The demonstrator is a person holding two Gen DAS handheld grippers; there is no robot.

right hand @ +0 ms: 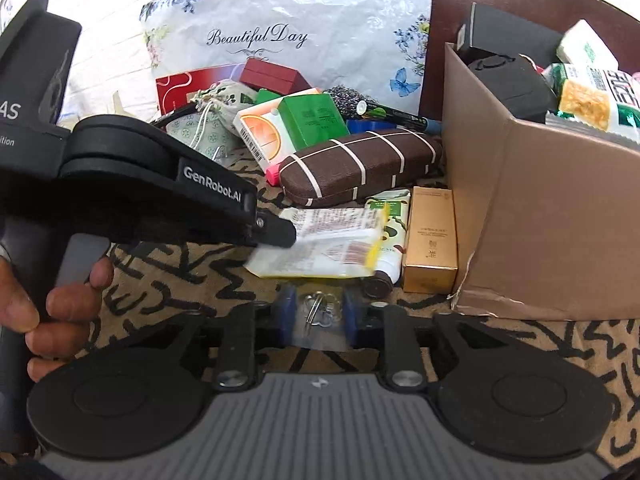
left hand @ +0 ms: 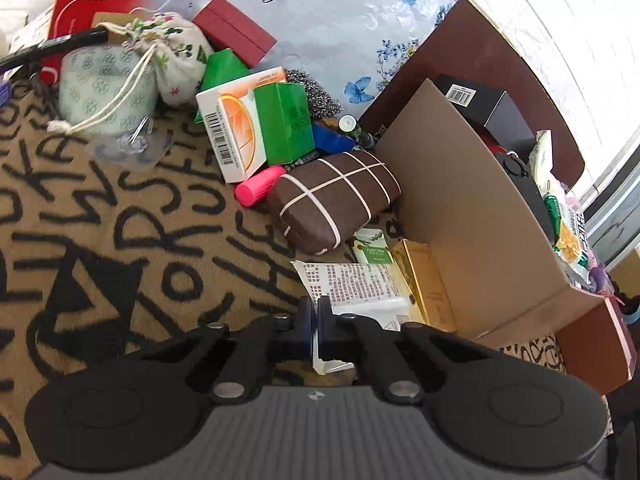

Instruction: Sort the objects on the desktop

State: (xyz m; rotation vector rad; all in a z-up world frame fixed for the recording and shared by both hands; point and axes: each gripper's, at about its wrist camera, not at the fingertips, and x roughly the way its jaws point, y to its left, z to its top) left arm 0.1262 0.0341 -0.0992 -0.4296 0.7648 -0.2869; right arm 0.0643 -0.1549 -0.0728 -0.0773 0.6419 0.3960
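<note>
Left wrist view shows our left tool [left hand: 316,312] clamped on the white packet [left hand: 360,288] beside the cardboard box [left hand: 472,216], while our right tool [right hand: 318,314] pinches a clear bag of clips [right hand: 318,312] on the desk; we should lift both straight, then release over the box.

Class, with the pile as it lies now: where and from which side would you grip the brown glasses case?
Grip the brown glasses case across its narrow width near the middle, coming from above. It lies flat and long on top of the pile, its upper face clear; its ends are crowded by the cardboard box.
</note>
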